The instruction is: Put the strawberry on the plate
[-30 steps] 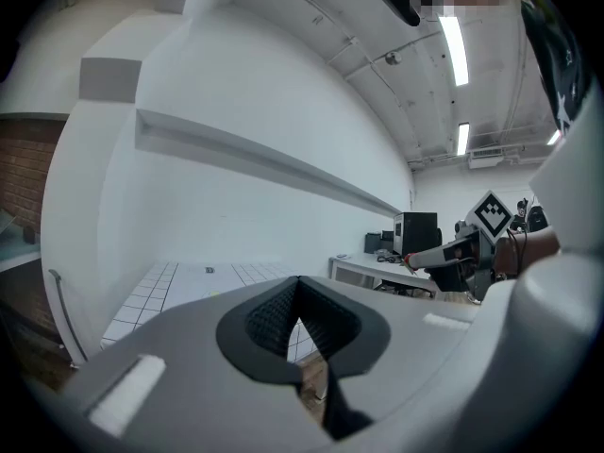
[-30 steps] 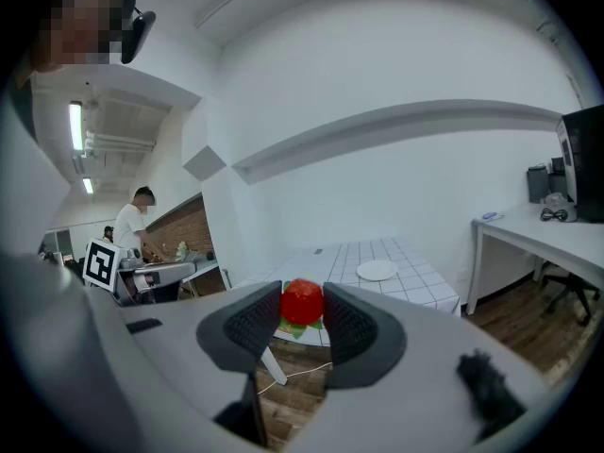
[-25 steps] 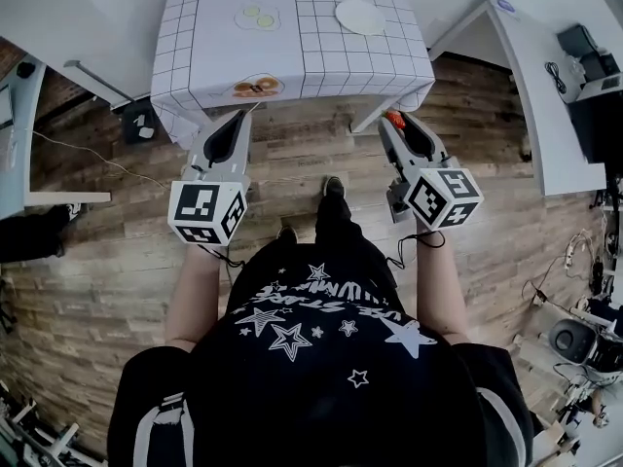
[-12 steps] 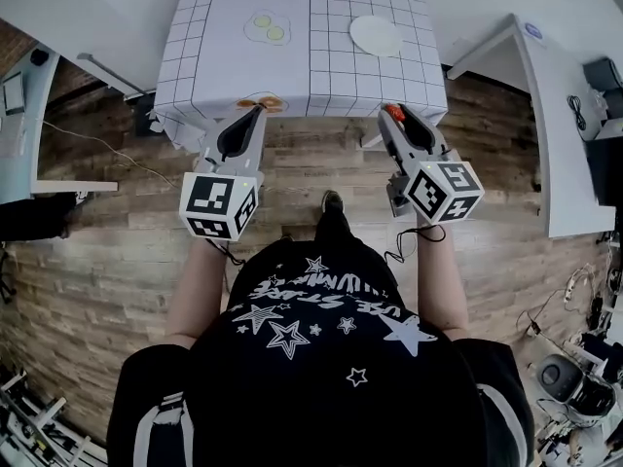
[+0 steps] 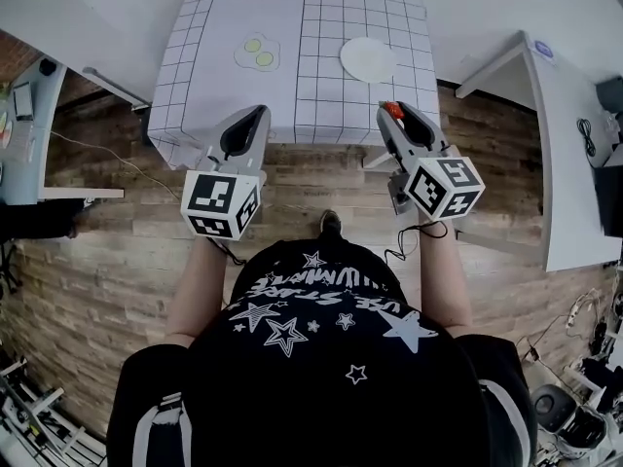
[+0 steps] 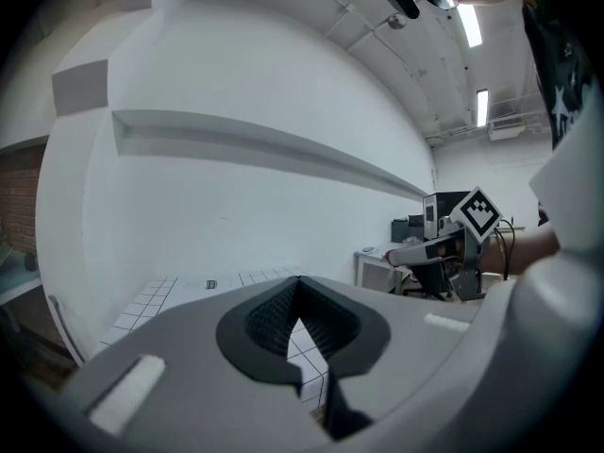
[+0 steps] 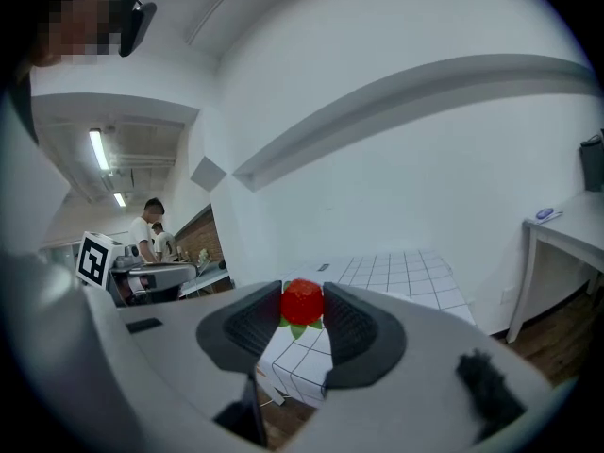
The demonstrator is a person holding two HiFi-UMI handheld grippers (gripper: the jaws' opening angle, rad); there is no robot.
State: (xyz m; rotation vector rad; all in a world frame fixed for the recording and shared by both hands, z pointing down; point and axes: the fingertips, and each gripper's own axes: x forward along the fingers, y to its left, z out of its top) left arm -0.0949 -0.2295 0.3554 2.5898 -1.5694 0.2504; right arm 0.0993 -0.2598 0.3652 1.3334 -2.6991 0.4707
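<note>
Nearest, at 6 o'clock in the head view, the person stands on the wooden floor with both arms held forward. The left gripper (image 5: 256, 115), toward 10 o'clock, is clenched on nothing: in the left gripper view its pads meet at the tips with only the gridded cloth showing beyond. The right gripper (image 5: 393, 113), toward 1 o'clock, is clamped on the strawberry (image 7: 302, 302), which sits red between the two dark pads with its green leaves hanging below.

Both grippers reach the near edge of the white gridded surface (image 5: 321, 100). Farther in, at 11 o'clock from the right gripper and apart from it, lies the round white plate (image 5: 368, 58), bare. At 12 o'clock from the left gripper is a pale item with two yellow-green rounds (image 5: 258, 52).

The step in hand looks like the carry: the fruit is grasped but not yet over the plate. The next move calls for reaching forward and slightly left, lowering close above the plate's middle, then parting the jaws gently so the strawberry does not roll off.
</note>
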